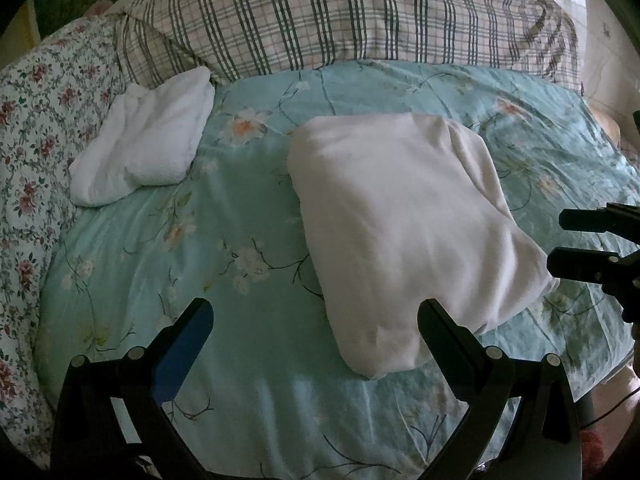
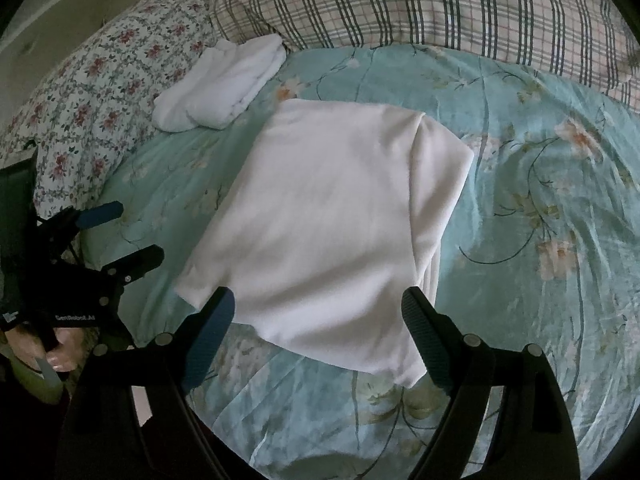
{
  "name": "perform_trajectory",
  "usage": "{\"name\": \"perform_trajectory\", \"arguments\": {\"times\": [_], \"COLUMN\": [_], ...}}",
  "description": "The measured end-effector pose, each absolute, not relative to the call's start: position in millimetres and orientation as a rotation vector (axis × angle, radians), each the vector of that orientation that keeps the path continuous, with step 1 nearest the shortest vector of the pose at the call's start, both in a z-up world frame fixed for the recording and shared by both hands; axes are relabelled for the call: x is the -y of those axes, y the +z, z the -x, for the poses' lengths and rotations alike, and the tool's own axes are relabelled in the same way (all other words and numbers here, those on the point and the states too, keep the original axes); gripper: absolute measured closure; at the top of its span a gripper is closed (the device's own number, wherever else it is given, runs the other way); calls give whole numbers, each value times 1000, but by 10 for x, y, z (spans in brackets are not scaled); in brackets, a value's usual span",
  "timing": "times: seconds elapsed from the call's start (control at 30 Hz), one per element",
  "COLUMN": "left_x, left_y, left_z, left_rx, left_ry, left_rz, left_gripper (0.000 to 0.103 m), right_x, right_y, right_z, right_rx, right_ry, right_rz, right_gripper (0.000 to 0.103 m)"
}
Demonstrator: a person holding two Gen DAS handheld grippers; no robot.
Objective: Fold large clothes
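Observation:
A folded white garment [image 1: 404, 224] lies on the teal floral bedspread [image 1: 224, 216]; it also shows in the right wrist view [image 2: 332, 224]. My left gripper [image 1: 316, 316] is open and empty, hovering just short of the garment's near left corner. My right gripper [image 2: 318, 304] is open and empty above the garment's near edge. The right gripper shows at the right edge of the left wrist view [image 1: 576, 240], and the left gripper at the left of the right wrist view [image 2: 132, 236].
A second folded white cloth [image 1: 148, 136] lies at the far left of the bedspread [image 2: 520, 200], also seen in the right wrist view [image 2: 224, 84]. A plaid quilt [image 1: 344, 12] lies behind, and a rose-print pillow [image 1: 36, 120] at the left.

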State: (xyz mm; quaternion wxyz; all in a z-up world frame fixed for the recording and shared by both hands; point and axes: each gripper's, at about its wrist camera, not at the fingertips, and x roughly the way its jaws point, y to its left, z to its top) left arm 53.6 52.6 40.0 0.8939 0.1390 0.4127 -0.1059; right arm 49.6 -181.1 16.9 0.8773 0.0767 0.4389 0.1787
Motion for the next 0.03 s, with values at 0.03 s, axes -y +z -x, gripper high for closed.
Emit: {"name": "perform_trajectory", "arguments": {"times": [0.03], "left_x": [-530], "left_y": [391], "left_z": [-546], "left_rx": [-858], "left_ry": [-221], "left_rz": [-285], "left_gripper": [1], "right_x": [1809], "right_y": [157], "right_z": [-510], "right_rx": [-918], "right_ry": [376], "right_rz": [-163], "right_gripper": [18]}}
